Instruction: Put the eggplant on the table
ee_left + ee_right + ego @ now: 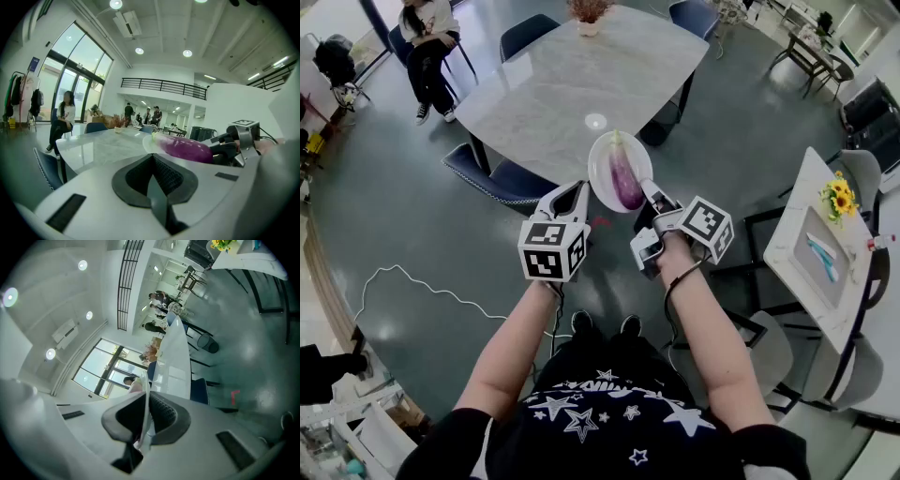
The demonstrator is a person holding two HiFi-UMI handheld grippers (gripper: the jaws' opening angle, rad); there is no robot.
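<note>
- We judge the step in hand to be the carry. The eggplant (625,178) lies lengthwise on a white plate (602,164). In the head view the plate is held at the near edge of the desk (581,84), partly over the marble top and partly over the floor.
- The right hand-held gripper (651,192) is pinching the plate's near rim. In its own view the thin white edge runs straight between the two pads, and the jaws are pressed onto it.
- The left hand-held gripper (578,189) is pressed together with nothing between its jaws. It hangs just beside the plate's left rim, apart from it.
- We cannot tell whether the plate's underside touches the desk. From the left gripper view it looks about level with the top.
- In our judgement the eggplant is not yet set down, because one gripper bears its whole weight by a single edge of the plate.
- The next move calls for bringing the plate further in over the desk. It must stay level so the smooth, rounded eggplant does not roll toward the far rim. It should then come down until the base sits flat, and only then should the right jaws spread.
- If the eggplant itself must lie on the desk, the left hand-held gripper is free to open and take it round the middle.
- A blue chair (502,178) stands at the near edge, left of the plate, so the approach should pass above it.
</note>
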